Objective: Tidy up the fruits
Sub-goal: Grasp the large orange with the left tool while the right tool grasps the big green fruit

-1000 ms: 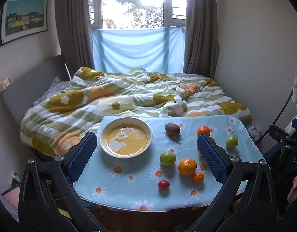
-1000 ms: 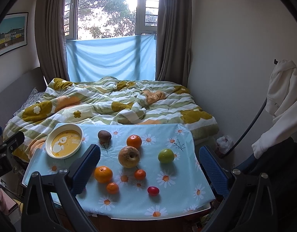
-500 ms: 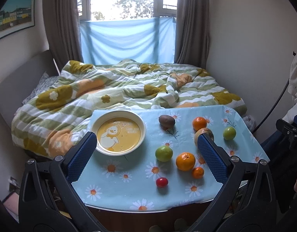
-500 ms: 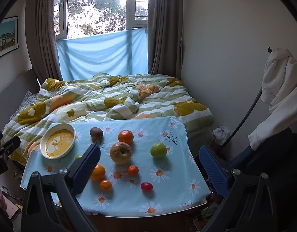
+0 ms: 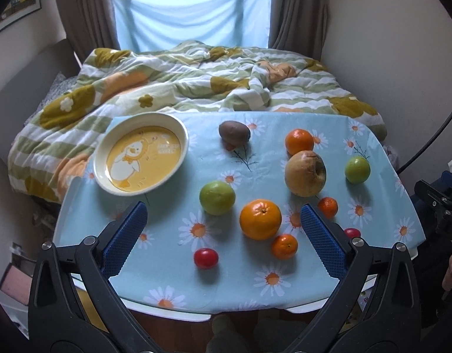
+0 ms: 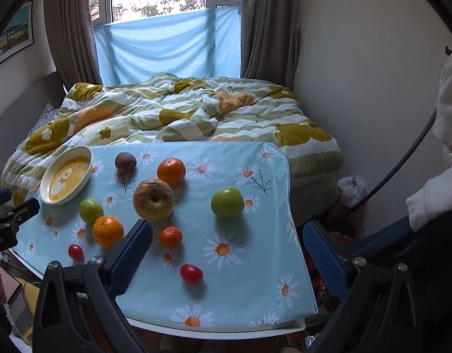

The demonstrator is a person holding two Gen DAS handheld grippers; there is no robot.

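Loose fruit lies on a table with a blue daisy cloth [image 5: 167, 288]. A yellow duck bowl [image 5: 142, 153] stands empty at the back left. Near it are a brown kiwi [image 5: 234, 131], a green apple [image 5: 217, 197], a large orange [image 5: 260, 219], a small tangerine [image 5: 284, 246], a red tomato [image 5: 206, 258], a big brownish apple [image 5: 305, 173], another orange [image 5: 299, 141] and a second green apple [image 5: 357, 169]. My left gripper [image 5: 223, 235] is open above the front edge, around the large orange. My right gripper [image 6: 226, 253] is open over the front right, with a red tomato [image 6: 191, 273] between its fingers.
A bed with a flowered quilt [image 5: 202, 88] lies right behind the table. A wall [image 6: 358, 73] stands at the right, with a white garment [image 6: 438, 161] hanging. The table's front edge [image 6: 214, 328] is close below both grippers.
Both grippers have moved forward and down toward the table, so the fruit looks larger and nearer. Both stay open and empty. No fruit has moved.
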